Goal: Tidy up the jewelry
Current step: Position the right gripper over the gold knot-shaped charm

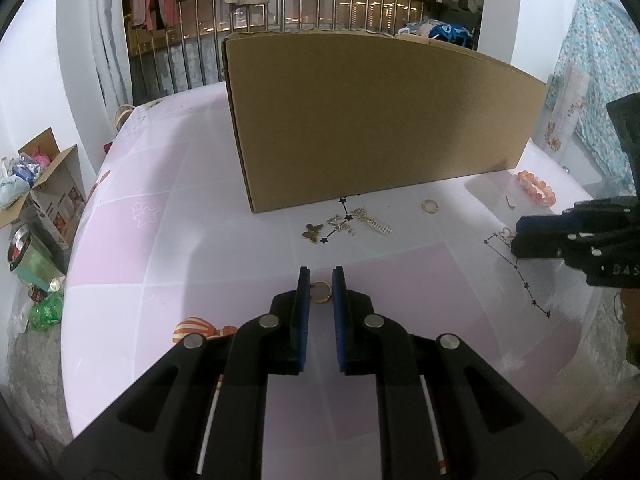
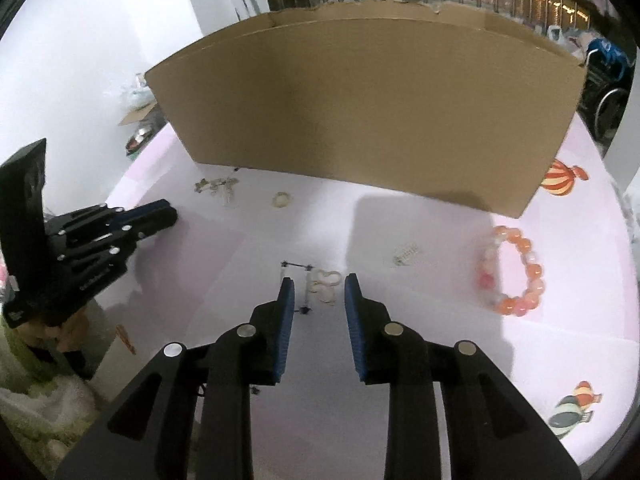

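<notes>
Pink-and-white checked tabletop [image 1: 168,240] with a big cardboard box [image 1: 380,120] at the back, jewelry scattered in front of it.

Left claw [image 1: 321,284] is nearly closed, pinching a gold ring [image 1: 321,293] between its blue pads, low over the tabletop. Right claw [image 2: 319,284] is spread partway, nothing gripped; a pale heart-shaped gold piece [image 2: 326,285] lies flat on the tabletop between its fingertips, pads not touching it. Butterfly charm [image 1: 313,233] and a small pile of silver trinkets [image 1: 358,222] sit just in front of the box, a plain gold hoop [image 1: 430,205] to their right. Orange bead bracelet [image 2: 514,276] lies well right of the right claw, a small silver clip [image 2: 406,255] between them. Balcony railing and hanging clothes show behind the box.
</notes>
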